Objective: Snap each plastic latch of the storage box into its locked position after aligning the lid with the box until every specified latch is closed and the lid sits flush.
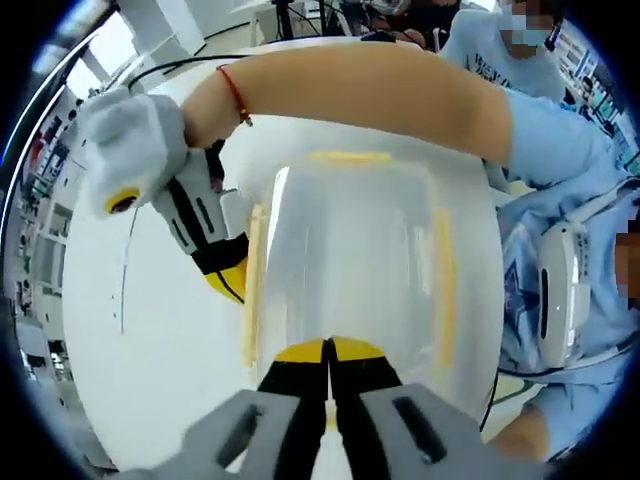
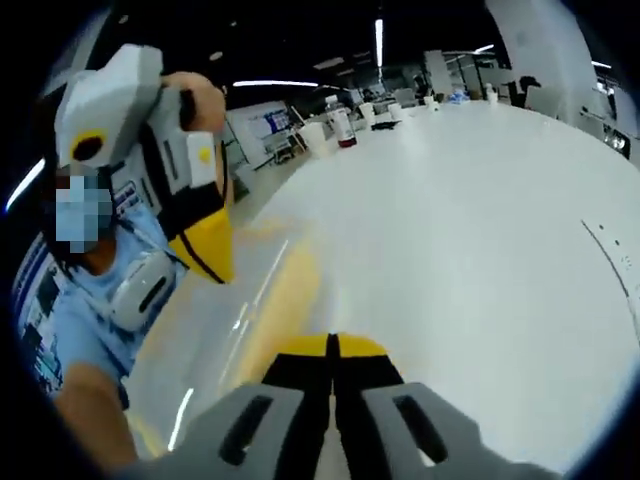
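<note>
The left gripper point(image 1: 328, 352), jaws pressed together, rests on the near edge of the clear storage box point(image 1: 345, 260) on the white table point(image 1: 150, 330). The right gripper point(image 2: 332, 347), jaws likewise together, touches the box's side; its view adds distant bottles point(image 2: 340, 127).

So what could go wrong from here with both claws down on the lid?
Both claws are shut and pressing on the clear lid, so it may skid on the smooth white table. The right claw sits at the yellow edge strip and could slip off. Glare hides the latches, so closure is hard to confirm.
</note>
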`<state>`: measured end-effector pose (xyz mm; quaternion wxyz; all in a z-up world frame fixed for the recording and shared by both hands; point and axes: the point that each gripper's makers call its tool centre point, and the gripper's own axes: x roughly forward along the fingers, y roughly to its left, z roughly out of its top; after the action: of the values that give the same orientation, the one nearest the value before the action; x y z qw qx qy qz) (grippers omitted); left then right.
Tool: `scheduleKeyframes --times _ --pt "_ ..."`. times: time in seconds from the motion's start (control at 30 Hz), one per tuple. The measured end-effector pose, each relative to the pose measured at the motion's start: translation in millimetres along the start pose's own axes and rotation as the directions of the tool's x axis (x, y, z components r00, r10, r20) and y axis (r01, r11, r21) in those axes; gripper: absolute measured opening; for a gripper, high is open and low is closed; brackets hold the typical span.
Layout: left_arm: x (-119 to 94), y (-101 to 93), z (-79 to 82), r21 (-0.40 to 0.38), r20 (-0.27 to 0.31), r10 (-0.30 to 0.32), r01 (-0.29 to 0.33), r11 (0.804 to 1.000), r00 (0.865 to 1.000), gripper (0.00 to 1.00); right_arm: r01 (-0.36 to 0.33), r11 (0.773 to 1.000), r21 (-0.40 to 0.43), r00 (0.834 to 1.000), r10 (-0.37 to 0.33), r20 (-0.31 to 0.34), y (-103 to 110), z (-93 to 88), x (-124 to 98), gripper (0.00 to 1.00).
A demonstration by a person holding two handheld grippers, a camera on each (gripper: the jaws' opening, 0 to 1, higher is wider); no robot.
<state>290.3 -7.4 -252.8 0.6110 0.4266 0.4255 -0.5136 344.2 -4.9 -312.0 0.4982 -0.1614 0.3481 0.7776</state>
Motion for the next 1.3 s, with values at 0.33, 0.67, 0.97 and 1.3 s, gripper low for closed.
scheduleKeyframes --times 0.33,0.67,0.97,1.3 --pt "-1.9 1.0 4.6 0.024 0.065 -0.064 0.062 0.998 0.996 0.00 0.103 0.994 -0.032 0.987 -0.098 0.125 -3.6 10.7 -5.4 0.00" --pt "-3.9 1.8 2.3 0.043 0.101 -0.109 0.105 0.994 0.989 0.00 0.512 0.857 -0.055 0.826 -0.473 0.308 -57.1 29.1 -46.3 0.09" --pt "-17.5 31.8 7.3 -0.066 0.393 -0.057 0.090 0.994 0.918 0.07 0.701 0.710 -0.066 0.681 -0.638 0.359 -58.8 45.2 -63.5 0.22" --pt "-83.1 93.1 -9.0 -0.332 0.665 0.354 -0.164 0.929 0.657 0.26 0.801 0.599 -0.006 0.535 -0.711 0.456 -37.6 69.3 -85.9 0.26"
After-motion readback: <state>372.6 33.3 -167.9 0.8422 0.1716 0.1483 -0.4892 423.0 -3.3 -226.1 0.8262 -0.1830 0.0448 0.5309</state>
